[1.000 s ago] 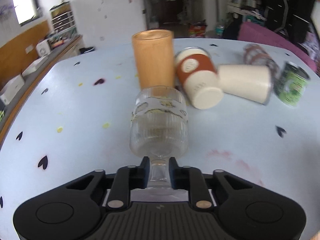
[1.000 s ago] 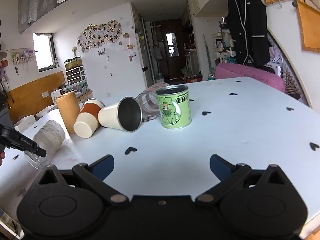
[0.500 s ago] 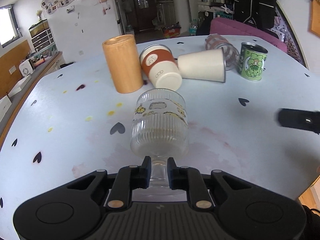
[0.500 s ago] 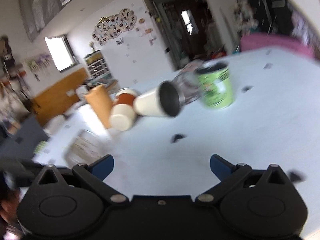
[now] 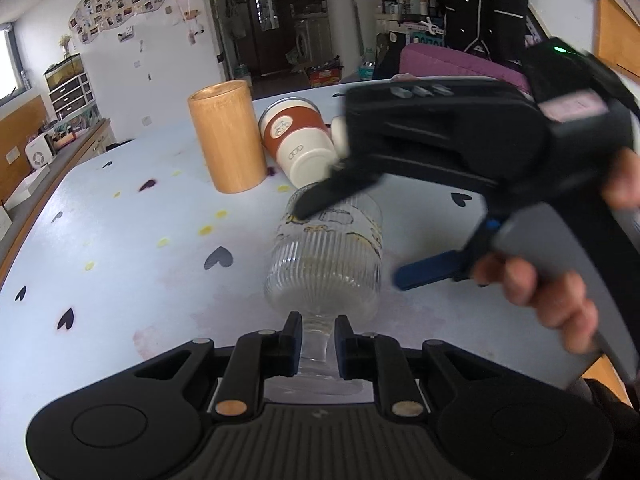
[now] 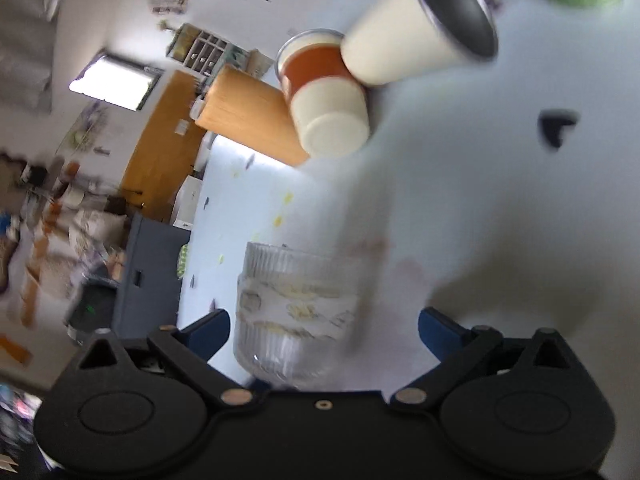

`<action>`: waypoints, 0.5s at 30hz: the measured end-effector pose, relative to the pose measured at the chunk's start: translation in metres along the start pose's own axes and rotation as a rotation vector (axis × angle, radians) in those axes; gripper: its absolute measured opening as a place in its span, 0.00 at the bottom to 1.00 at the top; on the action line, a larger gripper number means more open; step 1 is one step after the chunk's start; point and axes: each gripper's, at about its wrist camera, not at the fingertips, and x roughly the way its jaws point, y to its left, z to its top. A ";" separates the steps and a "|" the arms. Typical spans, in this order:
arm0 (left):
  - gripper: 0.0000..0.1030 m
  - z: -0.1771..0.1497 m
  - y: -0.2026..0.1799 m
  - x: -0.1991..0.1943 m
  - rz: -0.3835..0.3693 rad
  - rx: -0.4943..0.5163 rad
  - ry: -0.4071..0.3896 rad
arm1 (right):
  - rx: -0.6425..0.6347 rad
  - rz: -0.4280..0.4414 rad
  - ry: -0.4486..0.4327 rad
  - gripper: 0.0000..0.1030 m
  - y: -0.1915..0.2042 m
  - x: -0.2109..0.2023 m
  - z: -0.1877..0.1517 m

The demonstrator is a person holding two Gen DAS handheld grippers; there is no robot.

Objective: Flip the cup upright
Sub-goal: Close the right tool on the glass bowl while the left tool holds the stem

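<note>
The left gripper (image 5: 316, 344) was clamped on the short stem of the ribbed glass cup (image 5: 326, 264), its two black fingers pressed against either side of the stem near the table's near edge. The cup lay on its side, foot toward the camera and mouth pointing away across the pale table (image 5: 120, 264), which was dotted with dark heart stickers and small yellow spots. The right gripper (image 5: 352, 236) reached in from the right, held by a hand (image 5: 560, 292), with its jaws spread wide: one dark finger lay over the far upper part of the cup's bowl and the blue-tipped one (image 5: 428, 270) sat just beside the bowl on the right. In the right wrist view the cup (image 6: 296, 320) sat between the two blue fingertips (image 6: 208, 332), closer to one of them; whether either touched the glass could not be told through the blur. Farther back on the table stood an upright wooden cylinder (image 5: 226, 136), and just beside it a white cup with an orange sleeve (image 5: 298, 140) lay tipped over. A cream tumbler with a metal interior (image 6: 420, 28) lay on its side against that cup.
</note>
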 end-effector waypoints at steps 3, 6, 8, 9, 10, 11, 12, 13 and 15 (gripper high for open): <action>0.17 0.000 -0.001 0.000 -0.005 0.011 -0.003 | 0.065 0.009 0.036 0.97 0.006 0.014 0.001; 0.17 -0.002 -0.001 -0.001 -0.013 0.016 -0.010 | 0.072 0.007 0.044 0.97 0.013 0.025 0.001; 0.17 -0.003 -0.001 -0.001 -0.008 0.018 -0.014 | 0.066 0.001 0.050 0.90 0.014 0.029 0.001; 0.18 -0.003 -0.001 -0.001 -0.004 0.019 -0.015 | 0.063 -0.003 0.059 0.84 0.015 0.031 0.001; 0.18 -0.004 0.001 -0.001 -0.009 0.014 -0.016 | 0.057 -0.015 0.053 0.80 0.014 0.028 0.002; 0.18 -0.003 0.002 0.000 -0.013 0.007 -0.016 | 0.048 -0.031 0.049 0.73 0.015 0.028 0.001; 0.18 -0.003 0.003 0.000 -0.015 0.002 -0.015 | 0.040 -0.031 0.052 0.72 0.014 0.028 0.002; 0.18 -0.003 0.003 0.001 -0.015 -0.003 -0.014 | 0.032 -0.033 0.049 0.72 0.013 0.027 0.002; 0.20 -0.005 0.004 0.004 -0.026 -0.015 -0.010 | 0.003 -0.038 0.035 0.72 0.016 0.024 0.000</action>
